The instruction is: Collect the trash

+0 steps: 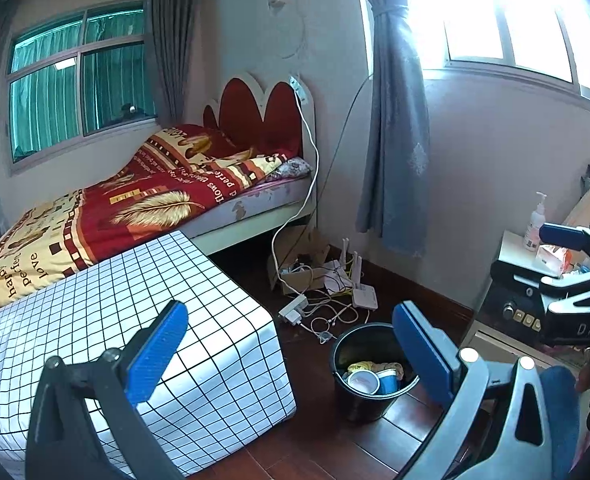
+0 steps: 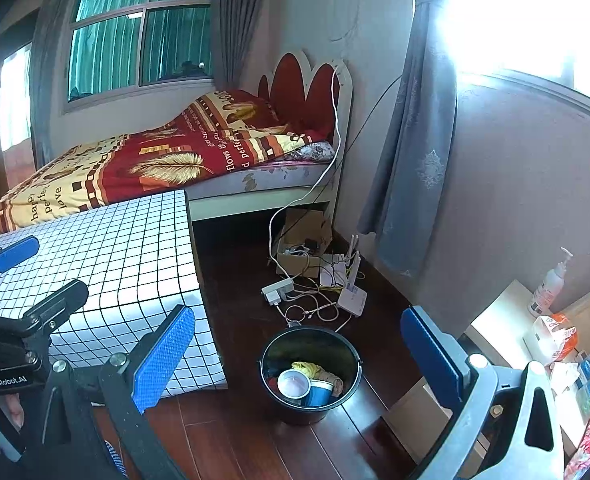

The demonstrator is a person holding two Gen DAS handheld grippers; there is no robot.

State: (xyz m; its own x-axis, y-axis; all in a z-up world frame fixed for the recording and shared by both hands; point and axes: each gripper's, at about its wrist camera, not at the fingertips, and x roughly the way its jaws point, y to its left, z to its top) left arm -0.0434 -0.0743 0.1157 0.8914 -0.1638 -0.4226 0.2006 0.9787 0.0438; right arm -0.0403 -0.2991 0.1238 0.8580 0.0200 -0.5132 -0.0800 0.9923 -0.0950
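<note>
Black bucket (image 2: 310, 376) with cups and scraps stands on the floor, ahead and below both tools; right tool (image 2: 297, 356) and left tool (image 1: 291, 354) gape wide, empty, seemingly equally near.

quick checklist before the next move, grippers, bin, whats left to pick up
1. Left gripper open and holding nothing: ok.
2. Right gripper open and holding nothing: ok.
3. Bin upright on the floor: ok.
4. Room left in bin above the cups: ok.
5. Grid table free of trash: ok on the part in view.
6. Next trash item picked out: cannot tell; the packet on the cabinet may not be trash.
</note>
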